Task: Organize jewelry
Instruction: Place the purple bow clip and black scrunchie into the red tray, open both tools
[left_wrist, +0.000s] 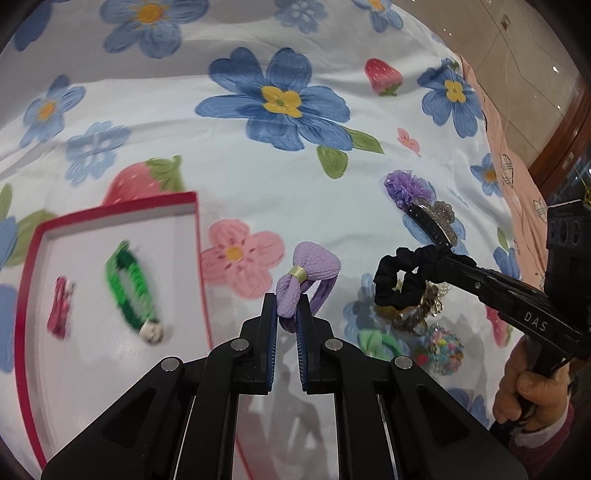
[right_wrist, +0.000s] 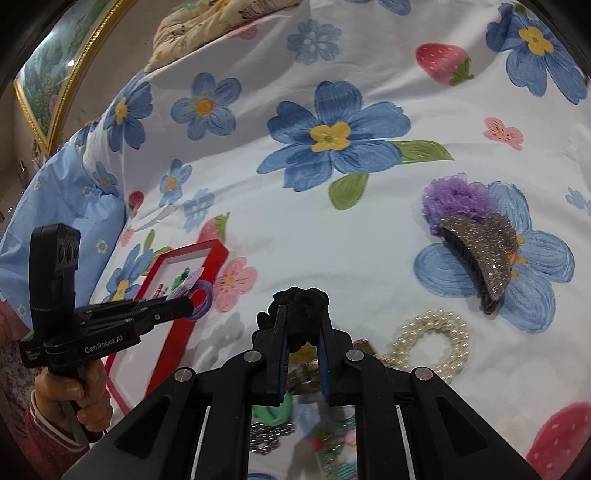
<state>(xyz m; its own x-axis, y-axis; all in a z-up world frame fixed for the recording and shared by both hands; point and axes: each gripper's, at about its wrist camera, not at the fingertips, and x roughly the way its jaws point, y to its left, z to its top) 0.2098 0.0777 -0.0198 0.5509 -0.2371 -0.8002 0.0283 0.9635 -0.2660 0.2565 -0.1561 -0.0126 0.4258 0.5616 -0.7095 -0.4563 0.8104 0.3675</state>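
Left gripper (left_wrist: 286, 314): clamped on the lilac crinkled-fabric bow hair tie (left_wrist: 308, 278); the bow stands between the fingertips and its elastic loop hangs to the right.
Right gripper (right_wrist: 302, 325): clamped on the black gathered-fabric scrunchie (right_wrist: 299, 302), bunched at the tips.
Both loads: carried clear of the white bedsheet printed with blue flowers and strawberries (left_wrist: 295, 192).
Red-rimmed white cardboard tray (left_wrist: 110, 218): just left of the left gripper; it holds a green braided snap clip (left_wrist: 129, 284) and a small pink clip (left_wrist: 61, 308).
Still on the sheet: a purple ruffled flower clip (right_wrist: 456, 197) touching a glittery grey claw clip (right_wrist: 480, 251), a pearl-bead scrunchie (right_wrist: 432, 341), and a blurred heap of small pieces under the right gripper.
Step in hand: likely carrying both ties toward the tray.
Next move: probably bring the lilac bow over a bare patch of tray, lower, release; the black one follows.
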